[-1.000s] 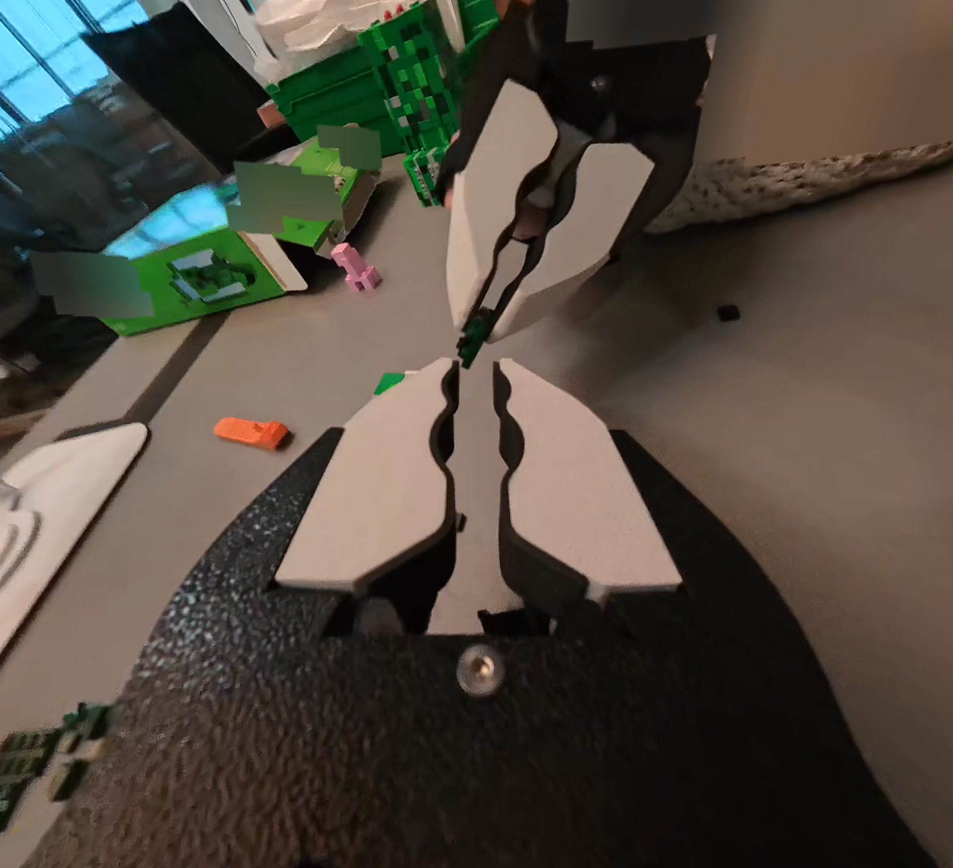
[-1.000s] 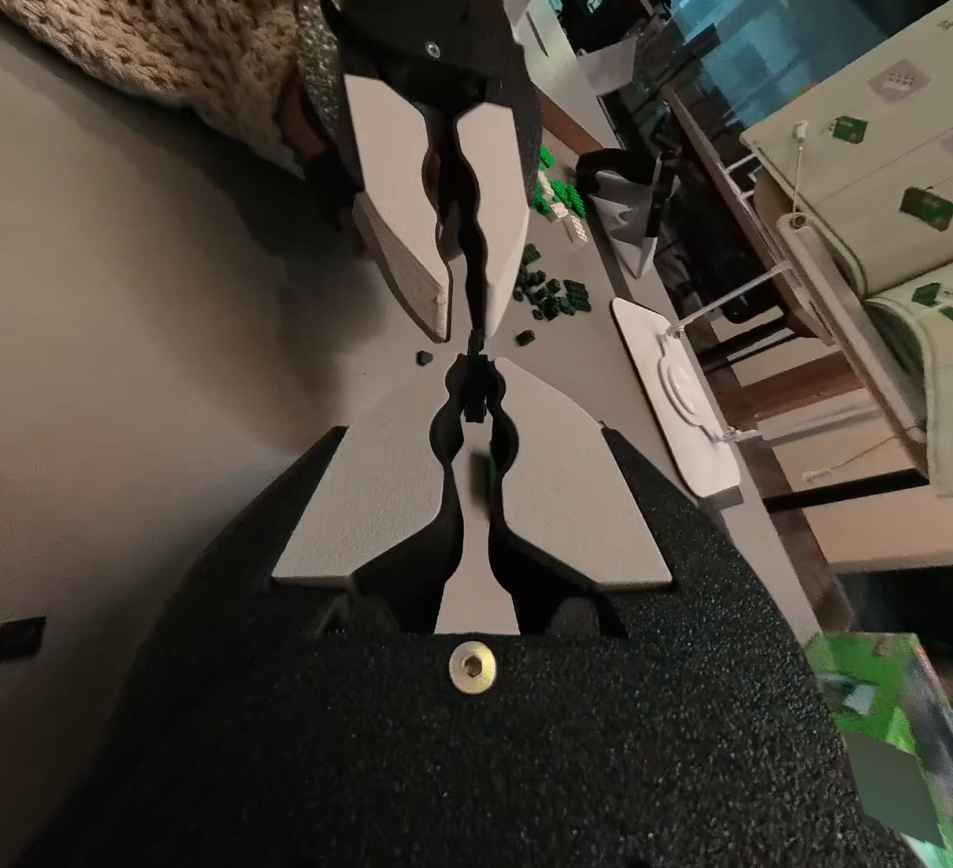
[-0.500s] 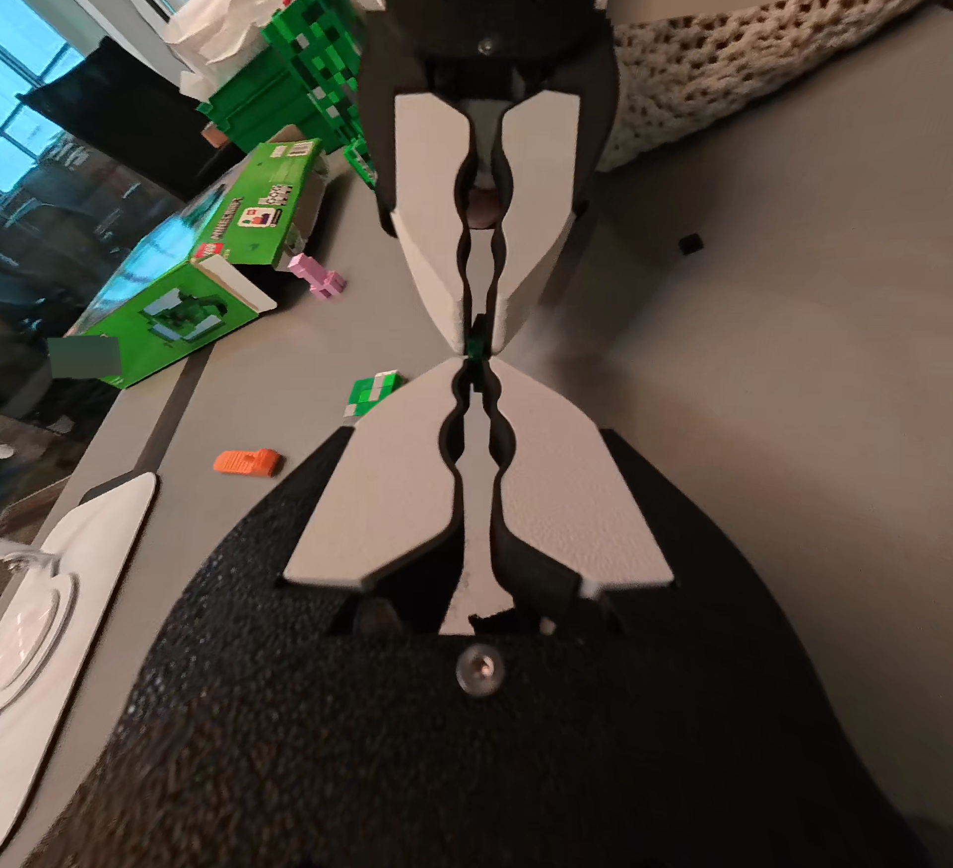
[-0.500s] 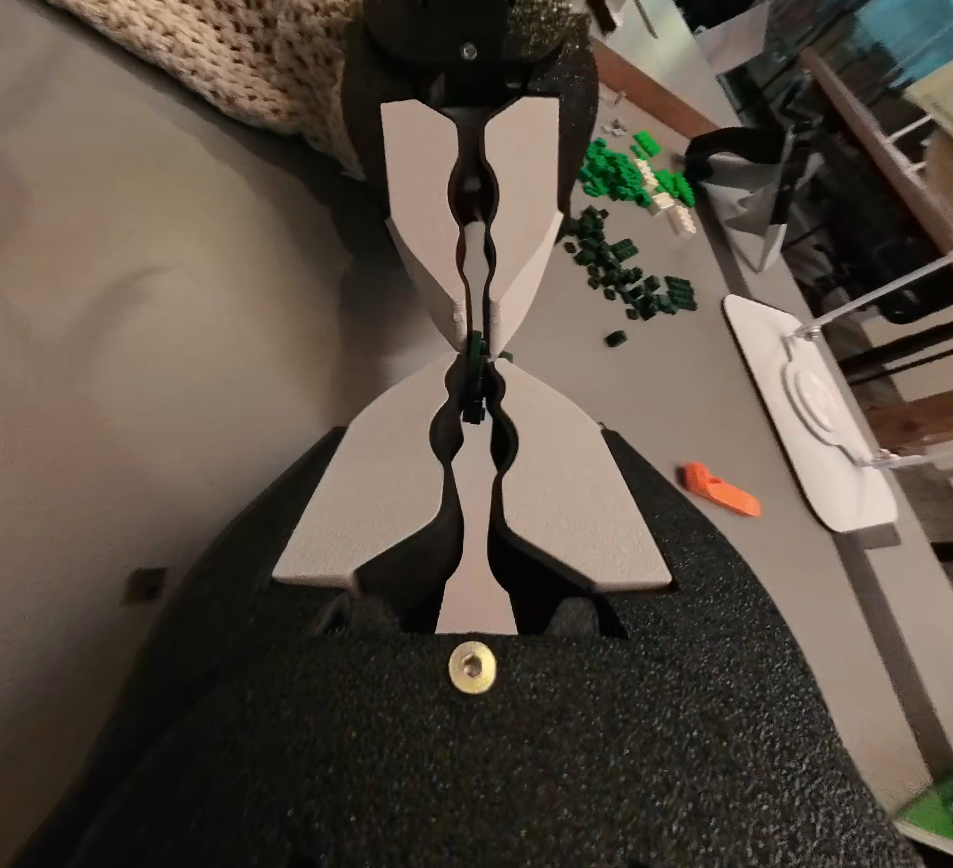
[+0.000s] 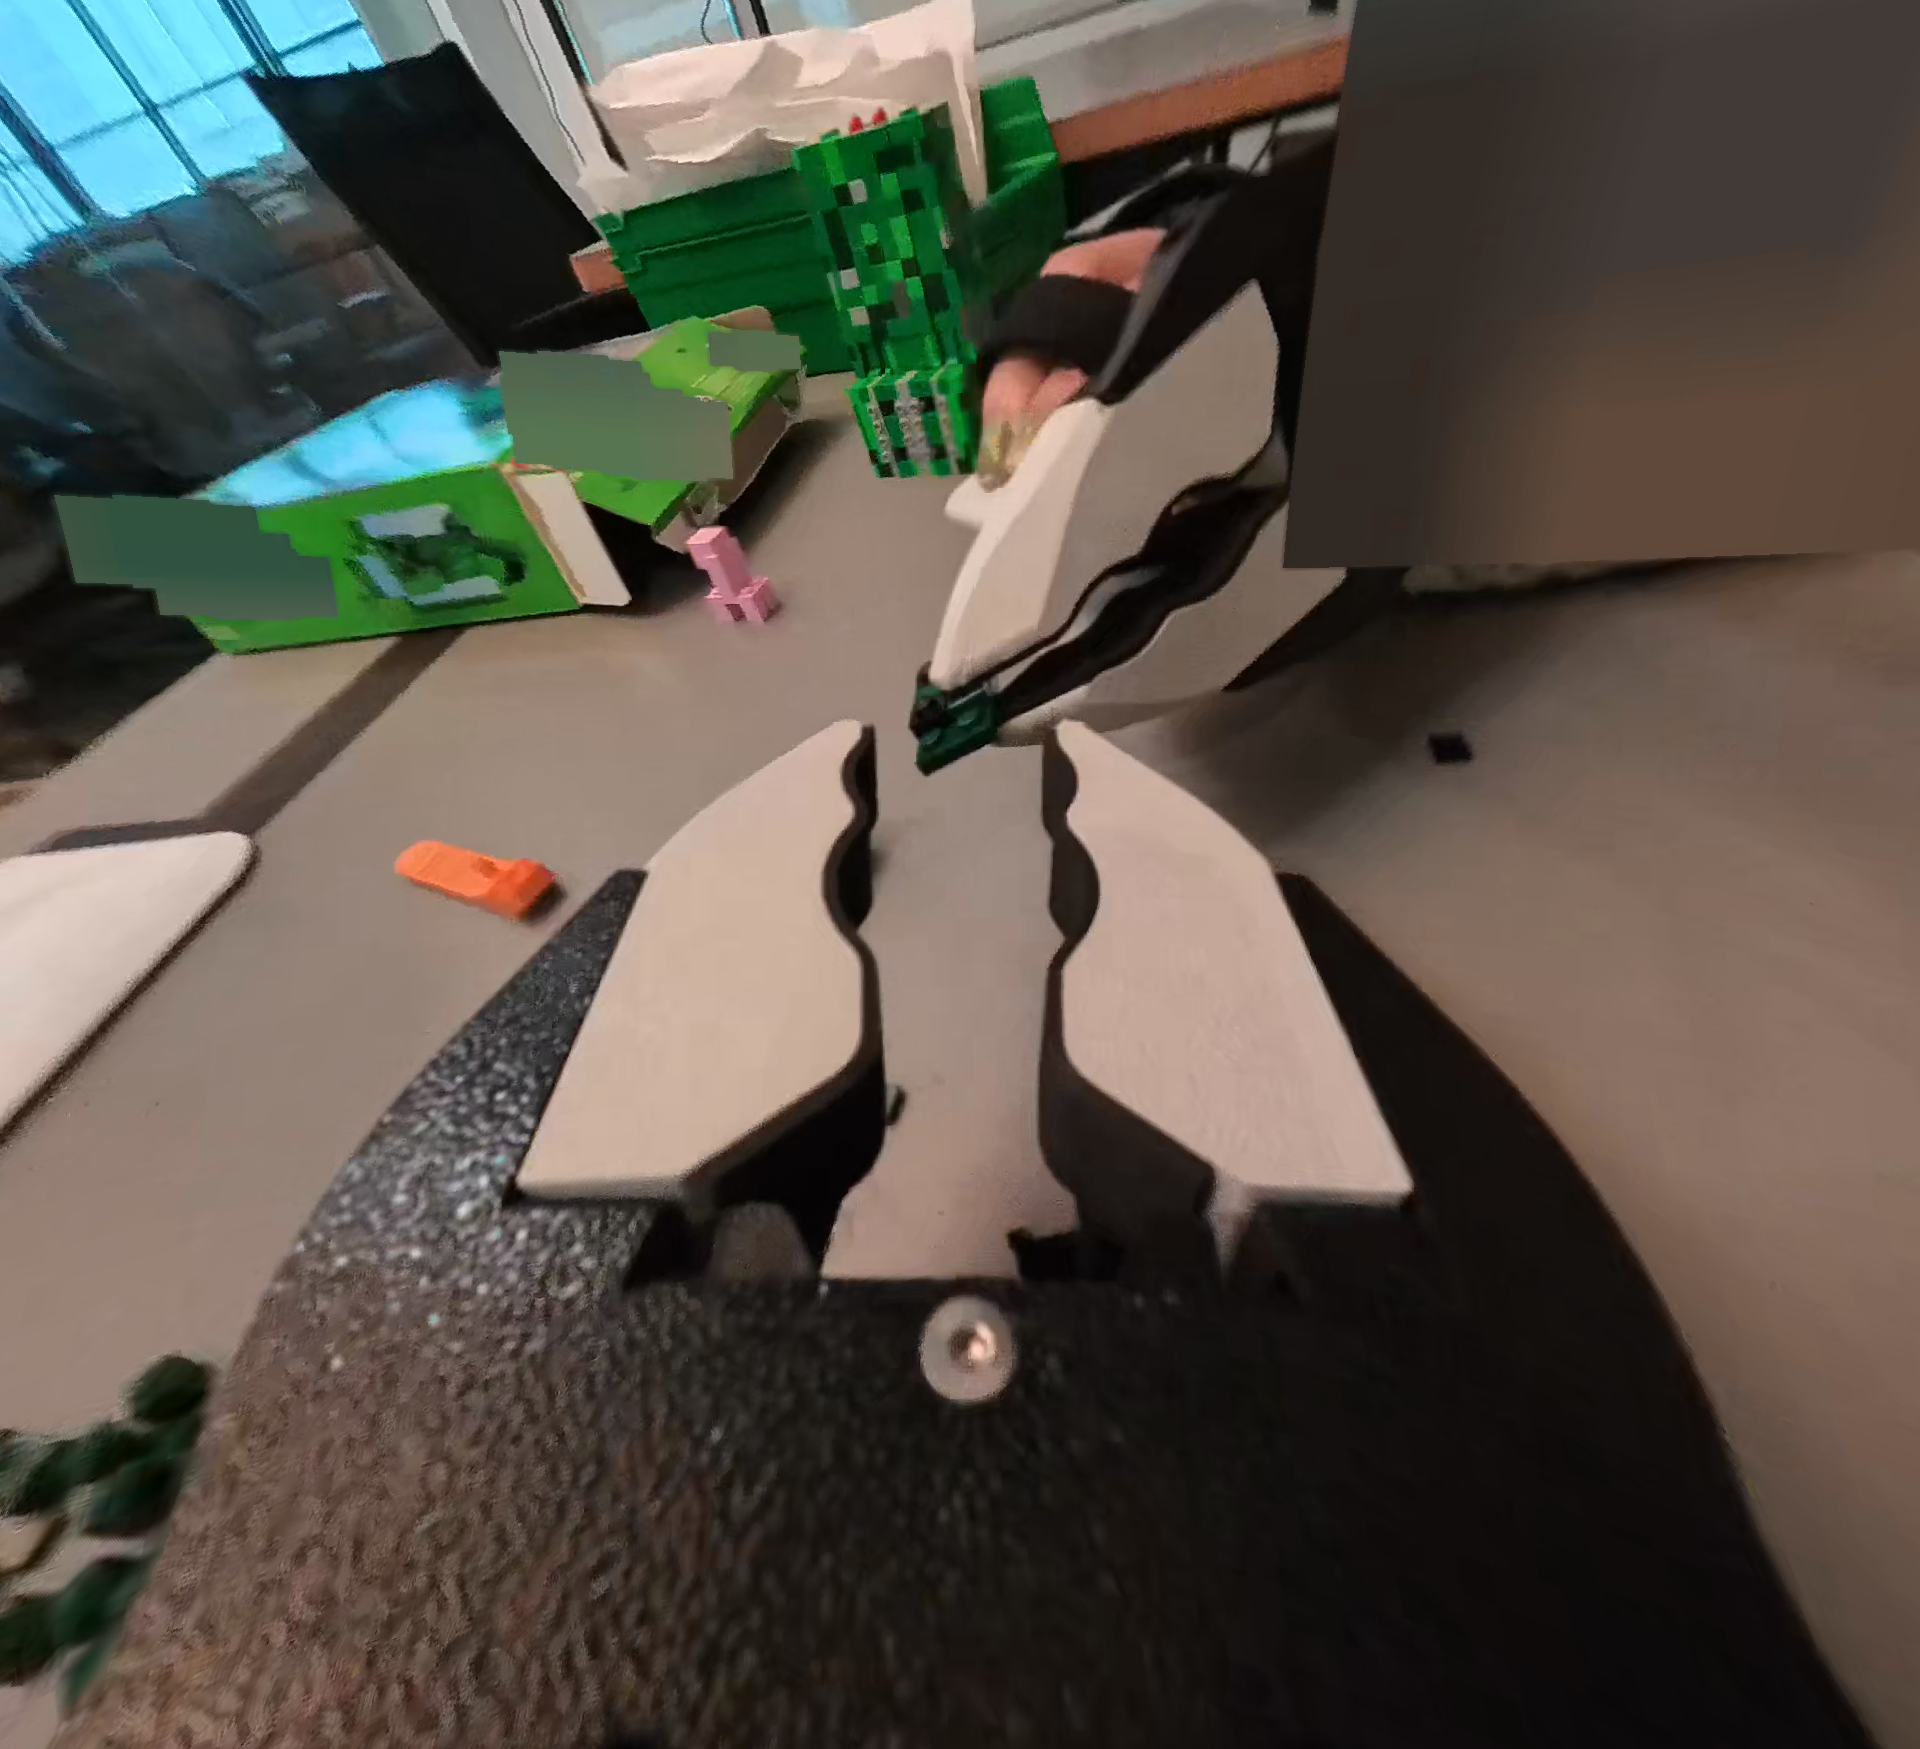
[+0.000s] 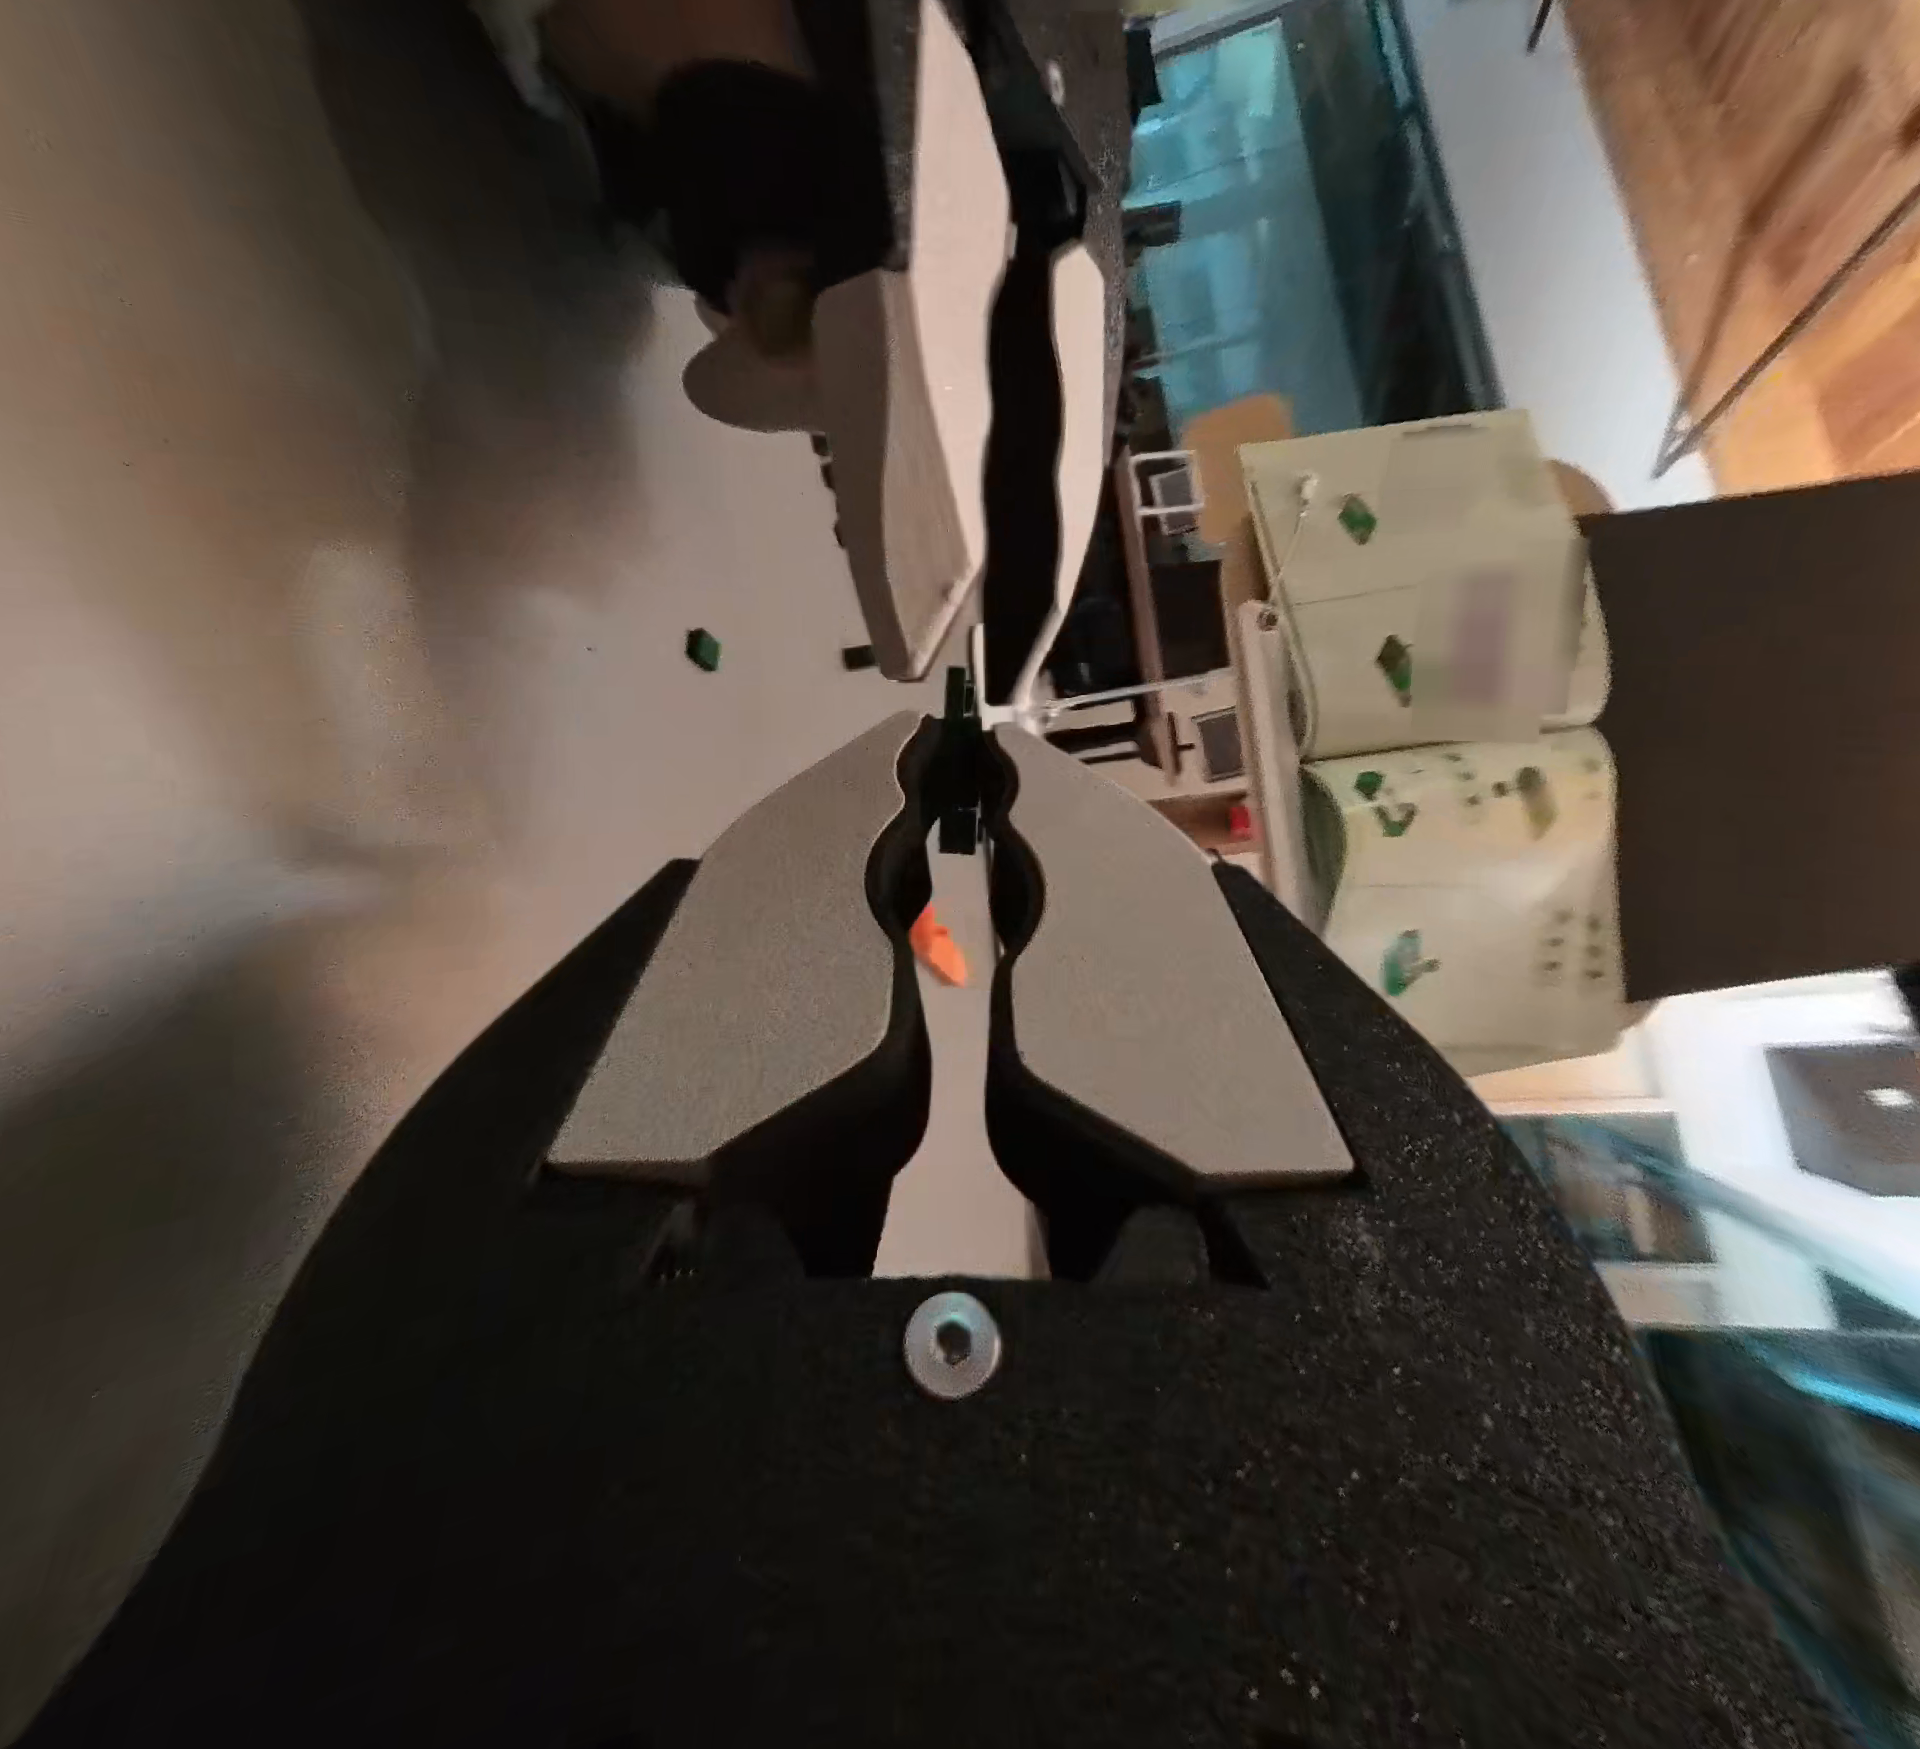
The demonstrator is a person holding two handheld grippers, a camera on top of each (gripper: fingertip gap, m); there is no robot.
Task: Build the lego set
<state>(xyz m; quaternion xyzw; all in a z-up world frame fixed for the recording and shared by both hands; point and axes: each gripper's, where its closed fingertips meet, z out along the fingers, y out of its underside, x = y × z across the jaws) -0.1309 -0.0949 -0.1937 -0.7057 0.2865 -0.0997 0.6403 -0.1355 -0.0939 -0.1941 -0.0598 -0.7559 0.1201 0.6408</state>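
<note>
Sat pinched in mid-air over the grey bench (image 5: 1507, 920): small dark green lego piece (image 5: 956, 731), apparently thin plates joined, clamped at the very tips of the right gripper (image 5: 971, 712). Judged light, stiff and slick, with little area to grip, so likely to twist or pop free under a skewed squeeze. Best taken across its flat side edges, with the studded face left clear for the next press.

Waited just beside it, touching nothing: left gripper (image 5: 956, 749), jaws spread apart and empty.

Lay farther out on the bench: orange separator tool (image 5: 473, 878), pink figure (image 5: 732, 577), green box (image 5: 416, 556), tall green blocky model (image 5: 899, 265), a lone black piece (image 5: 1447, 747) and blurred loose dark green pieces (image 5: 94, 1491) near the left gripper's body.
</note>
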